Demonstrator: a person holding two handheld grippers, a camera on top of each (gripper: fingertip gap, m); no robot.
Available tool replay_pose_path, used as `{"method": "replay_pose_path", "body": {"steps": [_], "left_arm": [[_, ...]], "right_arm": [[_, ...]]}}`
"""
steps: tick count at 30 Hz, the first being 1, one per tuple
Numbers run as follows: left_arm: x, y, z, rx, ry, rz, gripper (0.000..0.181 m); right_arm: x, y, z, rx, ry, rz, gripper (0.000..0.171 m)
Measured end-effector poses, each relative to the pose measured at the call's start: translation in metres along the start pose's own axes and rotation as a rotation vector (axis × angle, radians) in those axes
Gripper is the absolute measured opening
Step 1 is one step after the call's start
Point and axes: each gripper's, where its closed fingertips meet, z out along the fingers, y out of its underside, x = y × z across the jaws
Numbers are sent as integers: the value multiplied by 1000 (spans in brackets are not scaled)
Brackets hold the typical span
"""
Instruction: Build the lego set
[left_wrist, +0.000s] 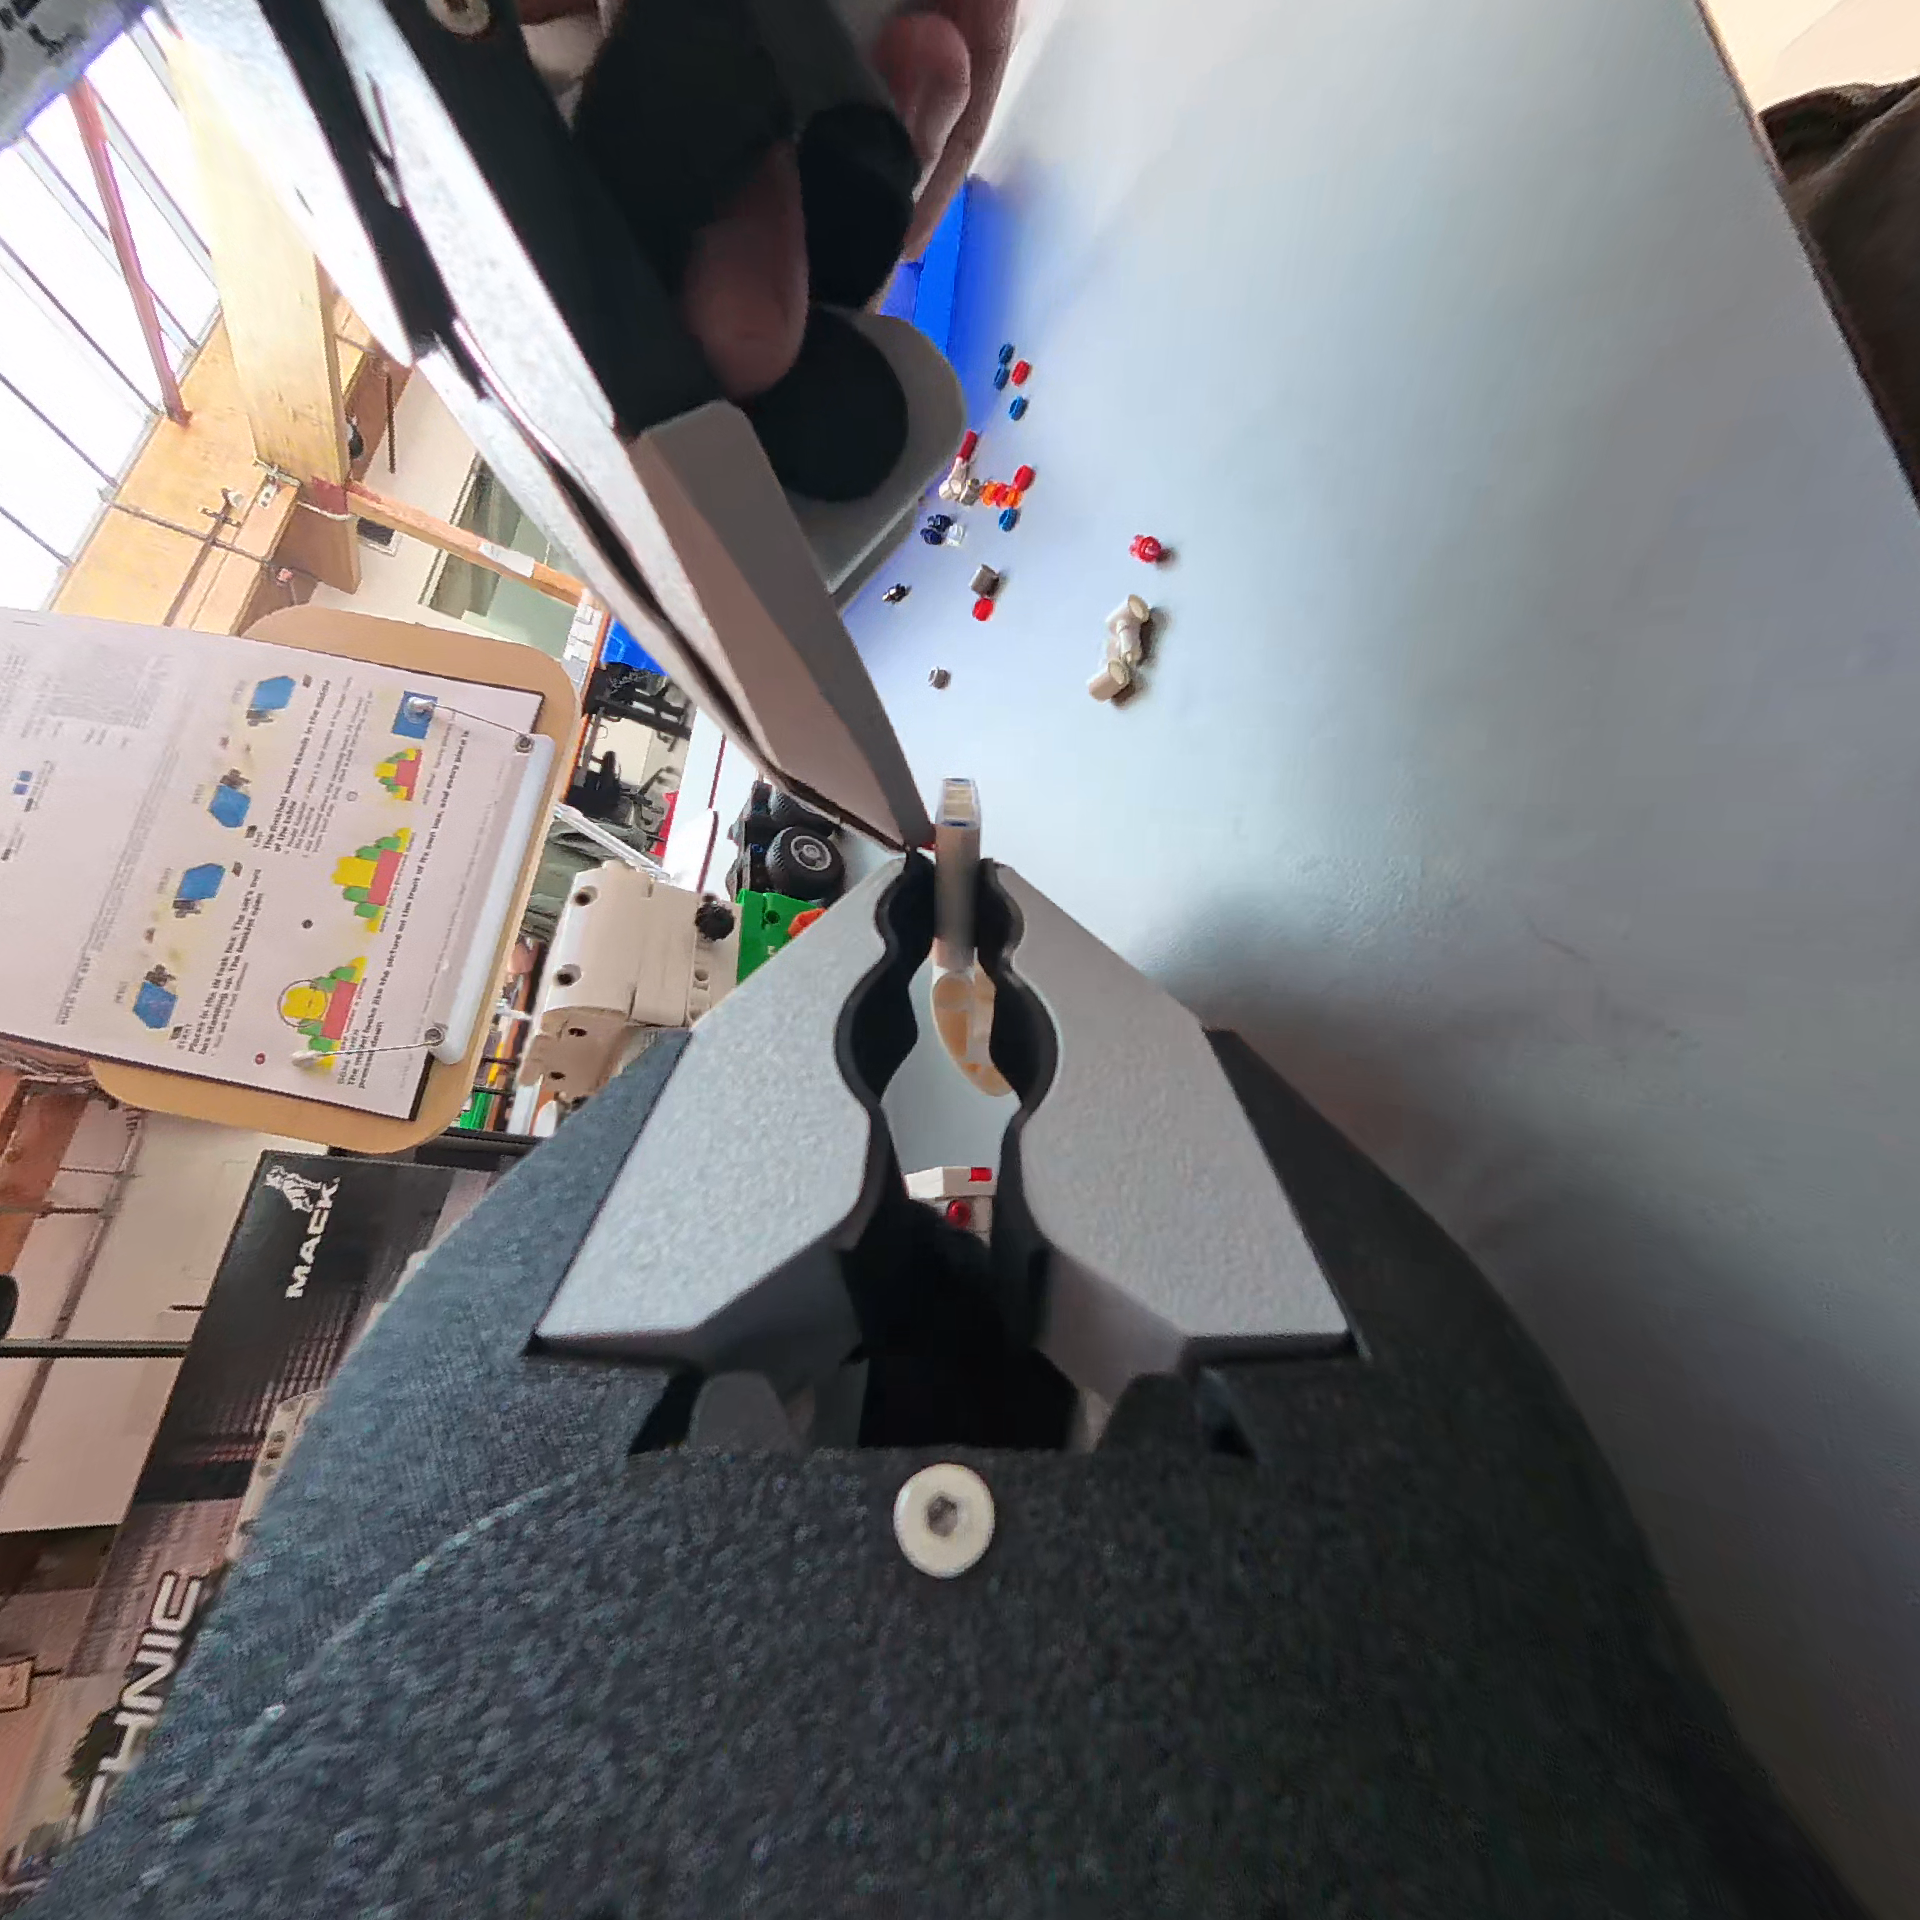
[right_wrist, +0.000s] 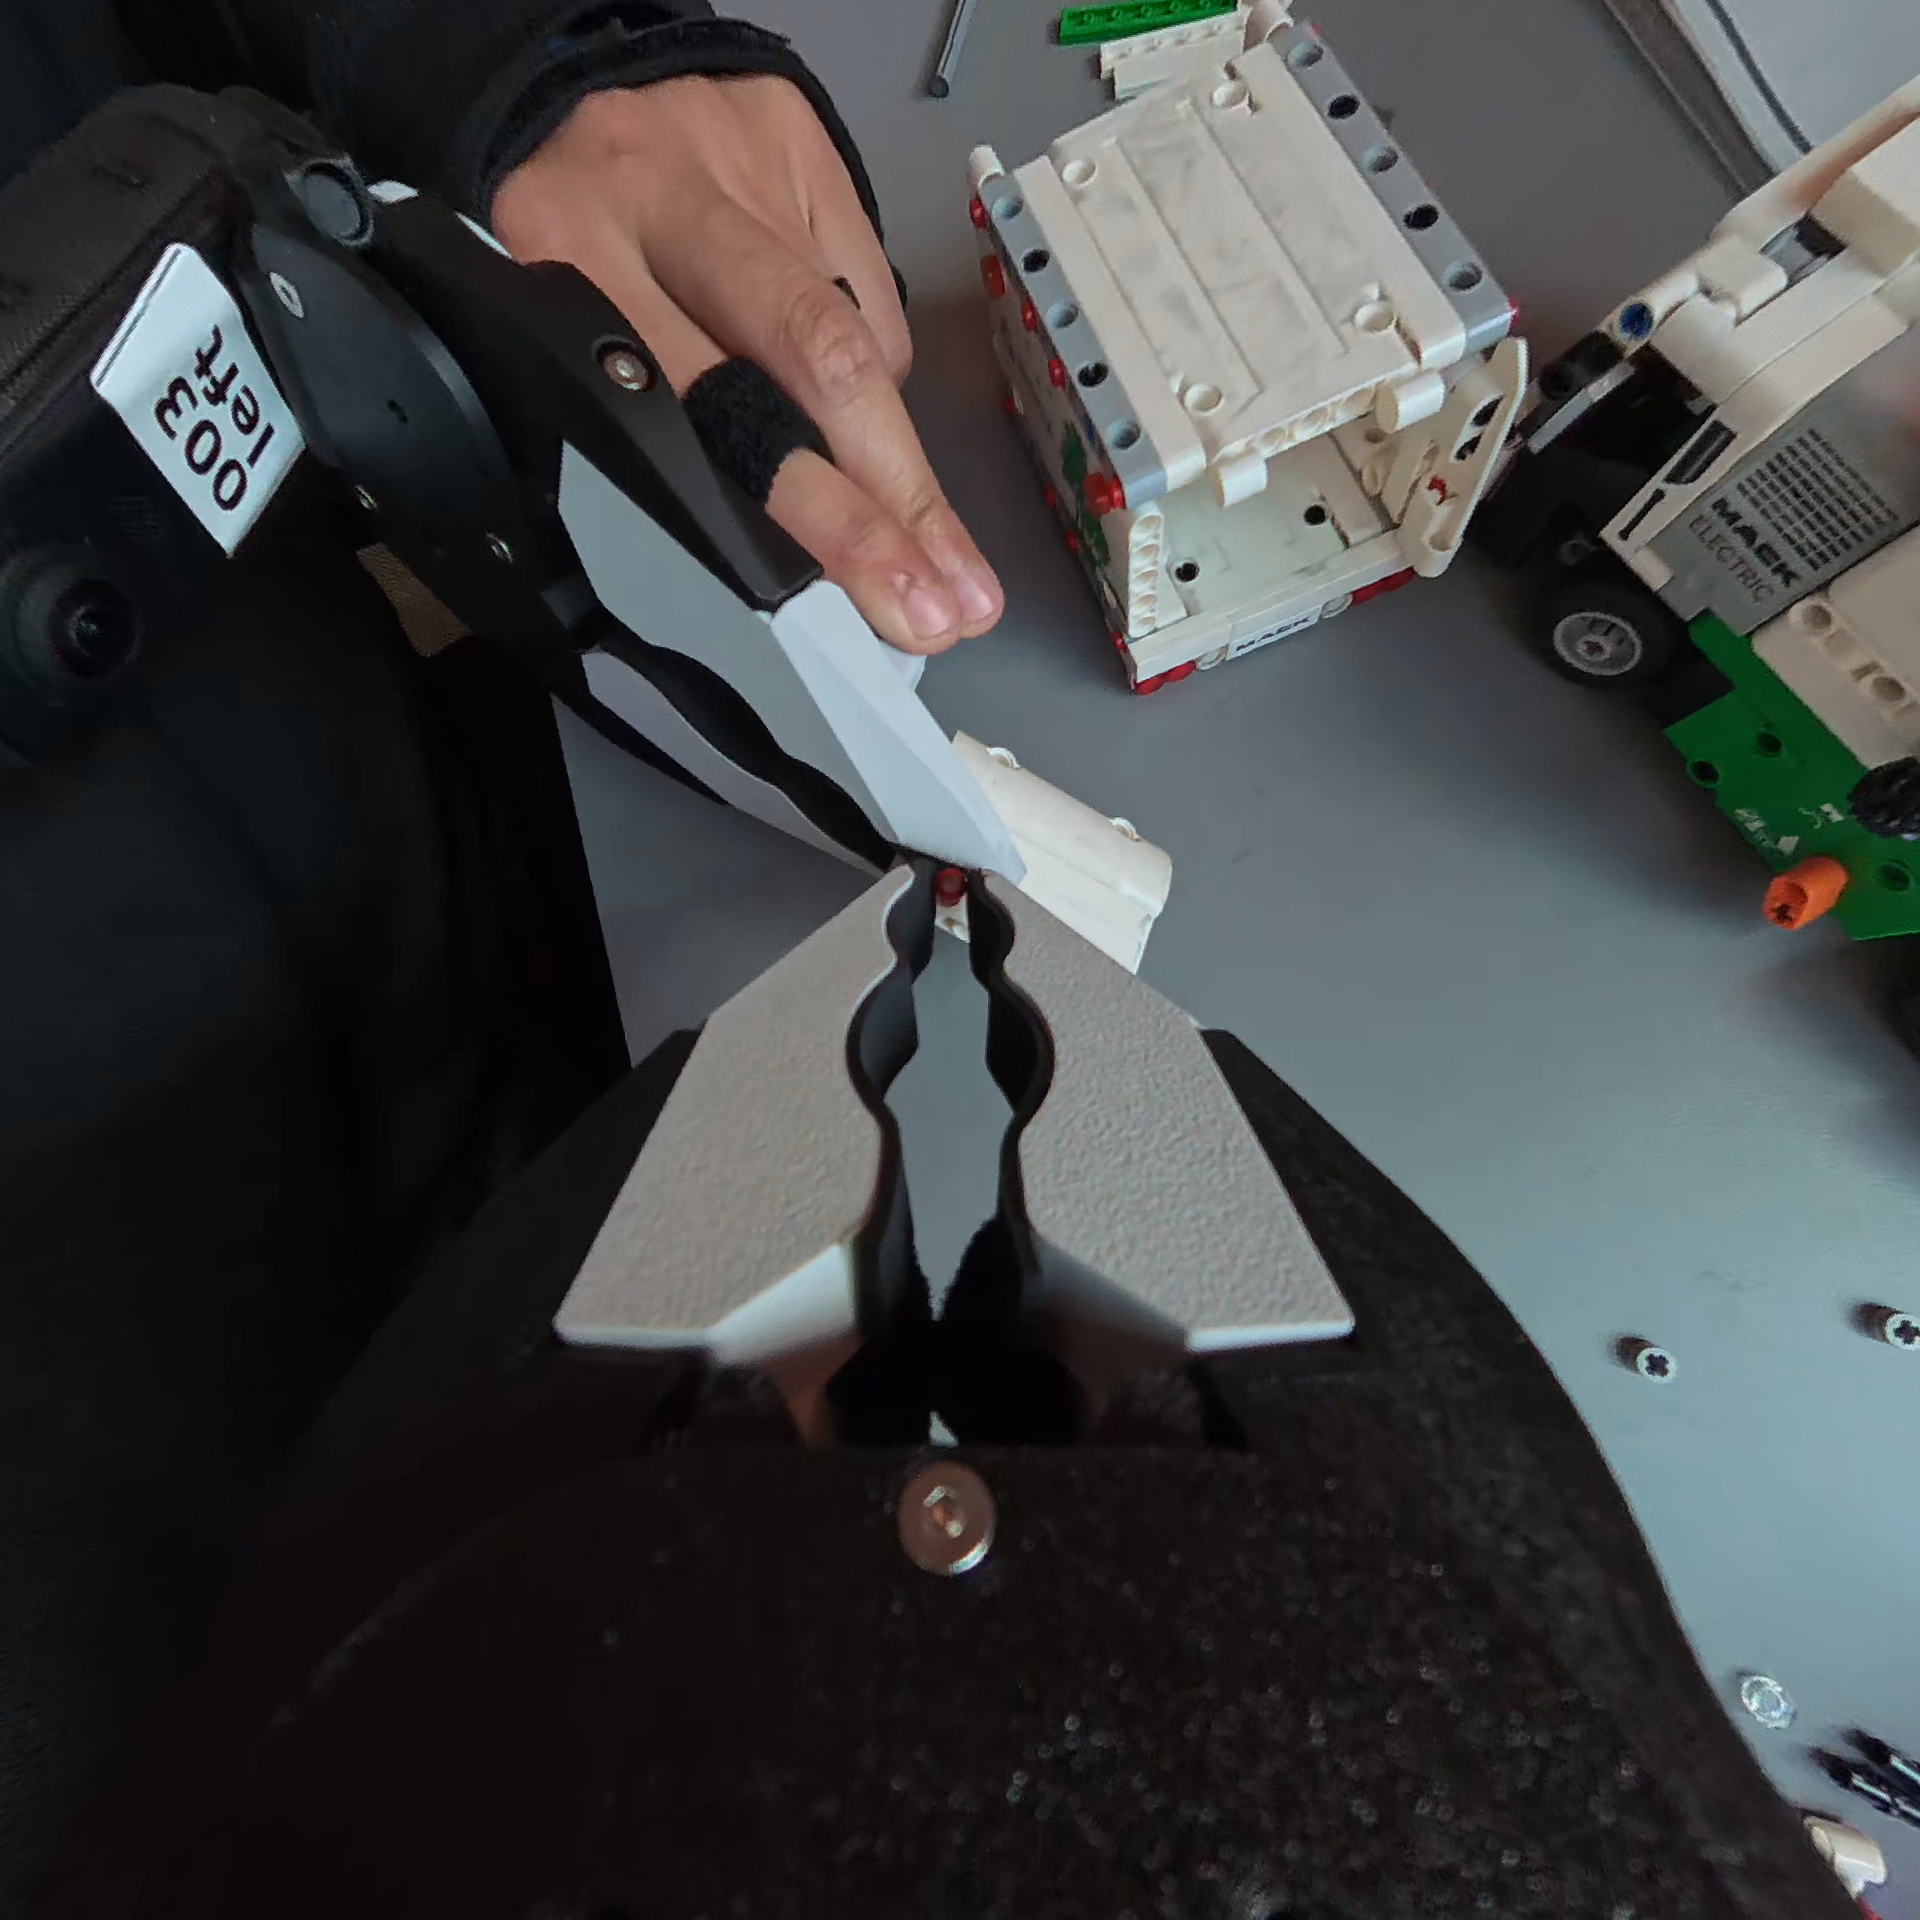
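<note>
At centre frame of the left wrist view, left hand-held gripper (left_wrist: 956, 883) clenched on a white lego panel (left_wrist: 961, 914), seen edge-on as a thin grey-white sliver between the black pads. Right hand-held gripper (left_wrist: 914, 836) comes in from the upper left, its tip meeting the panel's upper edge. Fingers (left_wrist: 748, 301) of the person's hand with black straps visible behind it.

Right wrist view, centre: right hand-held gripper (right_wrist: 948, 894) nearly closed, tips pinching a small red pin (right_wrist: 948, 883) at the edge of the white panel (right_wrist: 1070, 862). Left hand-held gripper (right_wrist: 935, 821) slants down from the upper left across the panel; a hand (right_wrist: 748, 312) lies along it, one finger in a black loop. Panel is held above the grey counter (right_wrist: 1351, 1039), not resting on it.

Upper middle of the right wrist view: white boxy lego body (right_wrist: 1236, 353) with grey perforated beams, standing on the counter. Upper right: white-and-green lego truck (right_wrist: 1766, 540) with black wheels and an orange pin at its green base, well apart from the panel. Lower right: a few small dark pins (right_wrist: 1647, 1359) scattered.

Left wrist view, upper middle to right: loose small parts (left_wrist: 997, 499) in red, blue and orange on the counter (left_wrist: 1455, 520), plus a little cluster of cream connectors (left_wrist: 1127, 644). Left side: instruction sheet (left_wrist: 260, 852) clipped to a board.
</note>
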Motion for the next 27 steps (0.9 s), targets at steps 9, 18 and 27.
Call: {"method": "replay_pose_path", "body": {"steps": [9,18,27], "left_arm": [[-2,-1,-1,8,-4,-10,5],[-2,-2,-2,16,-6,-14,5],[-2,0,-1,8,-11,5,6]], "right_arm": [[-1,-3,-1,21,-16,13,7],[-1,-5,-3,62,-47,27,7],[0,0,-3,50,-56,7,4]]}}
